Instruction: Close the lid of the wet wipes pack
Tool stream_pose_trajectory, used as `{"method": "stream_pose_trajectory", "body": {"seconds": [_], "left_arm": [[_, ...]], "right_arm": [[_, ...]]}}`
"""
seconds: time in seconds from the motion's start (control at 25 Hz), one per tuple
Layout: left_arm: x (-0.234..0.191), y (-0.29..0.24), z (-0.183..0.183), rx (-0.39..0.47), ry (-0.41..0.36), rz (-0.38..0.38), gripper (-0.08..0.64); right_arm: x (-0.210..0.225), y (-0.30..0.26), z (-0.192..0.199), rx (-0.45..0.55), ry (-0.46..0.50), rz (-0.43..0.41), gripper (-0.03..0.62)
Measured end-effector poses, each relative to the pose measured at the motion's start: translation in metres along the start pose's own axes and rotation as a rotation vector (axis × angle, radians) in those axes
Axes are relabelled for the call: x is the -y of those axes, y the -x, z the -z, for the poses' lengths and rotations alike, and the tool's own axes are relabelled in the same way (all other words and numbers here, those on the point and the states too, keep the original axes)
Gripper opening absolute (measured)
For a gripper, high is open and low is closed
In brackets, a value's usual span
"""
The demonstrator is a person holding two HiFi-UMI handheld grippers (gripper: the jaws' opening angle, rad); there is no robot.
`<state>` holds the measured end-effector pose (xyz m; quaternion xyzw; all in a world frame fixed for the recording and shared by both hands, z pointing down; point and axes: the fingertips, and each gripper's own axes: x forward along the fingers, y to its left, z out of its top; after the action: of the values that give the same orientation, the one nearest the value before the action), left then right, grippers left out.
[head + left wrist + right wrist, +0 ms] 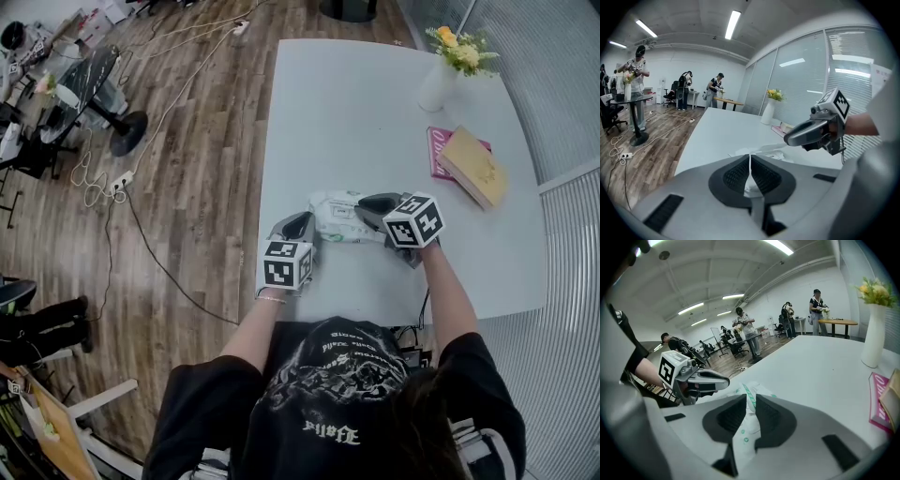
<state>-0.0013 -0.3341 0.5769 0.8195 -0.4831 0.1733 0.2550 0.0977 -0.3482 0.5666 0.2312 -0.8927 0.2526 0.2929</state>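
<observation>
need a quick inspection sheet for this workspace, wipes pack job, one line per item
surface: white table, mostly bare
job's things: wet wipes pack lying between both grippers; lid state cannot be told
clutter: vase of flowers; tan book lying on a pink book, far right
grippers: left gripper fingers pinched on a thin white edge of the pack; right gripper fingers apart, pack showing in the gap
cables: cables and power strip on the floor left of the table
surroundings: wooden floor, people at other tables, glass wall
</observation>
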Motion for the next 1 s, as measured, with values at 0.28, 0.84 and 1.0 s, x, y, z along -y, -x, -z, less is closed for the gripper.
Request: {"method": "stream_pose_trajectory", "body": {"seconds": [0.28,0.84,1.0], "left_arm": [[-0.003,0.003,0.007,-0.002,0.012,0.0,0.014],[-0.012,0.015,0.008,0.012,0.027,-0.014,0.014],[-0.014,0.018,0.006,0.022,0.032,-0.019,0.014]], "right_arm": [[-0.011,-0.008,0.009,-0.042,0.017,-0.031,0.04],[-0.029,-0.034,0.019,-0.109,0.019,-0.035,0.005],[-0.029,-0.043,0.028,-0.146,0.014,-0.006,0.0]]}}
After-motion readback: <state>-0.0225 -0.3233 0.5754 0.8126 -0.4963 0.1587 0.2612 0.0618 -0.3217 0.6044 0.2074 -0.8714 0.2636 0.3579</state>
